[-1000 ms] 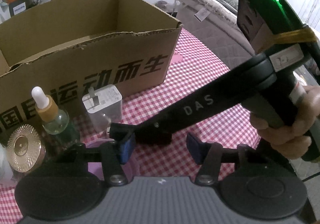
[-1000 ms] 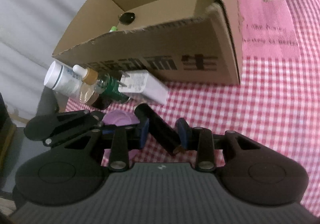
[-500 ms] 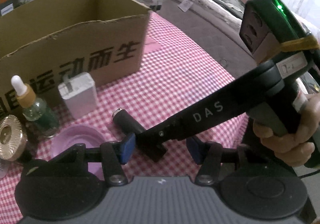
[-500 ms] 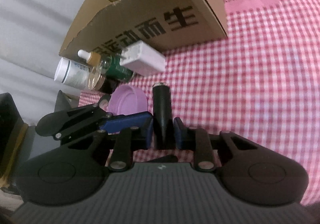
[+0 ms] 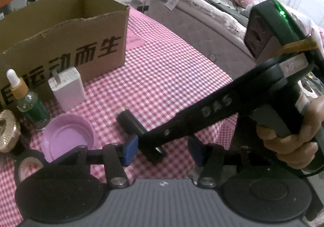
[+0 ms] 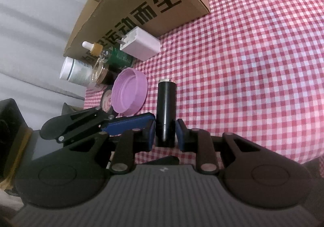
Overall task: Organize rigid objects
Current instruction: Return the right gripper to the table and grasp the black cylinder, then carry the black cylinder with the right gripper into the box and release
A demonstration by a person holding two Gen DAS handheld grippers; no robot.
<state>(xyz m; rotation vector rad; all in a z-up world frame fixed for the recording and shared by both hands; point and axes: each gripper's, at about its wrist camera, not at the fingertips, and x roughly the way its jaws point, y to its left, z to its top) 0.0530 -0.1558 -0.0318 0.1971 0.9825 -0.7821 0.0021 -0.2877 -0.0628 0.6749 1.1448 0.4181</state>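
Observation:
A black tube with a silver end (image 6: 166,109) lies between the blue pads of my right gripper (image 6: 165,131), which is shut on its near end just above the checked cloth. In the left wrist view the same black tube (image 5: 129,121) sticks out of the right gripper's fingers (image 5: 154,146), which cross in front of my left gripper (image 5: 162,149). The left jaws are closing slightly with nothing pressed between the pads. A blue left finger (image 6: 129,123) lies beside the right gripper's left pad. The open cardboard box (image 5: 60,44) stands behind.
In front of the box stand a white charger (image 5: 67,91), a green dropper bottle (image 5: 30,105), a purple lid (image 5: 66,137) and a gold-capped jar (image 5: 6,131). A white jar (image 6: 75,73) lies at the left. A bed (image 5: 202,14) runs past the table's right edge.
The right jaws have shut on the black tube, which turned from slanted to straight along the fingers. Both grippers have drawn back from the box, away from the row of items.

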